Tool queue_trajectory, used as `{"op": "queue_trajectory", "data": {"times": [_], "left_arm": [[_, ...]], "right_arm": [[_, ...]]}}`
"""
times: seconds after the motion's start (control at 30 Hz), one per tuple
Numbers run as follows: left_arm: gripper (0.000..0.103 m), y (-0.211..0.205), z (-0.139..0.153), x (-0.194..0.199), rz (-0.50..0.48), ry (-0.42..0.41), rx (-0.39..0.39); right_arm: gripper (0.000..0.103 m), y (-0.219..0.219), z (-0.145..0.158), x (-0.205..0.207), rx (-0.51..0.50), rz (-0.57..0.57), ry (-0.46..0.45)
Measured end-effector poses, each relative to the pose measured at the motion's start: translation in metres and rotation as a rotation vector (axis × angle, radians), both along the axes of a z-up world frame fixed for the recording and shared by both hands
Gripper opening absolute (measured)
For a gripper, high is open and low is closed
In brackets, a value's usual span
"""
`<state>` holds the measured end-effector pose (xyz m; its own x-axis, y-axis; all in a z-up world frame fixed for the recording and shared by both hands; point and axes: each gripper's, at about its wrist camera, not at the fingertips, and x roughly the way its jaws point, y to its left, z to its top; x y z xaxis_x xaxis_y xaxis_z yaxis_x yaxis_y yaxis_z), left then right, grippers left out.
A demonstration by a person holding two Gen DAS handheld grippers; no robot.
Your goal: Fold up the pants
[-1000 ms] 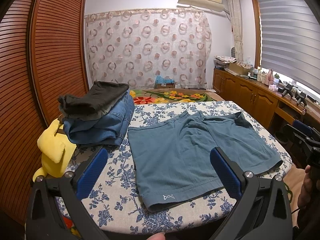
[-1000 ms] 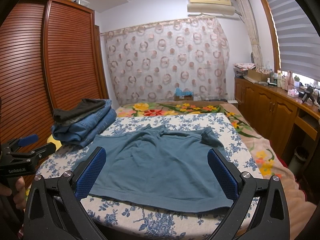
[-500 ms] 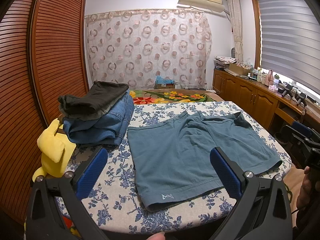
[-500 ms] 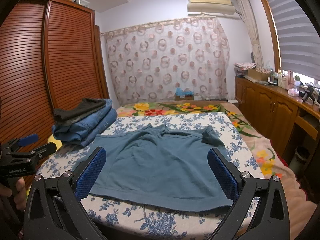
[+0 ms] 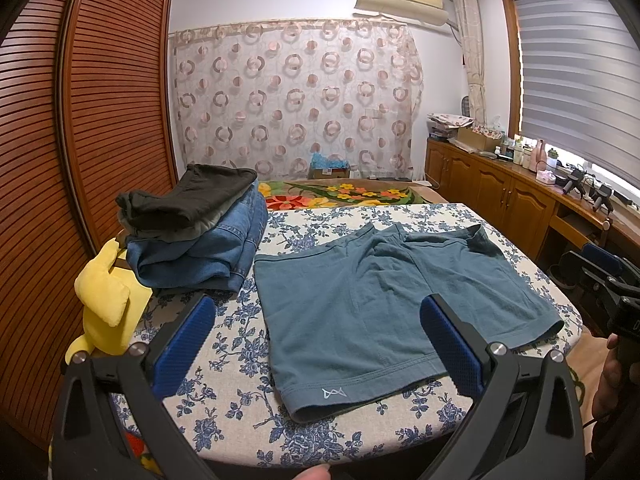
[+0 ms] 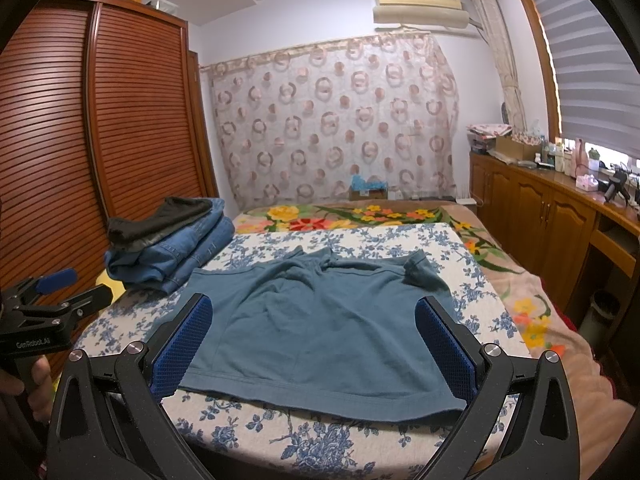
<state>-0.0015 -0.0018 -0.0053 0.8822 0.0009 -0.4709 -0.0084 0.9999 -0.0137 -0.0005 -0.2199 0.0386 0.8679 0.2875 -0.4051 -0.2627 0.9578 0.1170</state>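
Teal-blue shorts (image 5: 384,304) lie flat and spread out on a blue-flowered tabletop (image 5: 224,412), leg hems toward me, waistband at the far side. They also show in the right wrist view (image 6: 320,332). My left gripper (image 5: 316,344) is open and empty, hovering near the table's front edge over the shorts' left leg. My right gripper (image 6: 316,344) is open and empty, above the near hem. Each gripper also shows in the other's view: the right one (image 5: 612,292) at the far right, the left one (image 6: 52,300) at the far left.
A stack of folded jeans and dark trousers (image 5: 196,232) sits at the table's back left, also in the right wrist view (image 6: 168,244). A yellow plush toy (image 5: 104,304) lies at the left edge. Wooden wardrobe doors stand left, wooden cabinets (image 5: 500,196) right.
Both grippers have stayed nearly still; the left wrist view has drifted very slightly. The shorts have not moved.
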Motion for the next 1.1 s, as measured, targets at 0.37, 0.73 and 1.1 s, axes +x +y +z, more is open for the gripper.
{"op": "queue_trajectory", "data": {"times": [0.37, 0.73, 1.1], "left_arm": [[0.103, 0.000, 0.000, -0.001, -0.001, -0.002, -0.001], [0.103, 0.001, 0.005, 0.002, -0.001, -0.001, -0.001], [0.103, -0.009, -0.015, 0.013, -0.016, 0.080, -0.013]], "right_arm": [[0.103, 0.000, 0.000, 0.000, 0.002, 0.000, 0.001], [0.103, 0.000, -0.001, 0.001, 0.003, 0.000, 0.002], [0.103, -0.004, -0.015, 0.005, -0.007, 0.015, 0.044]]}}
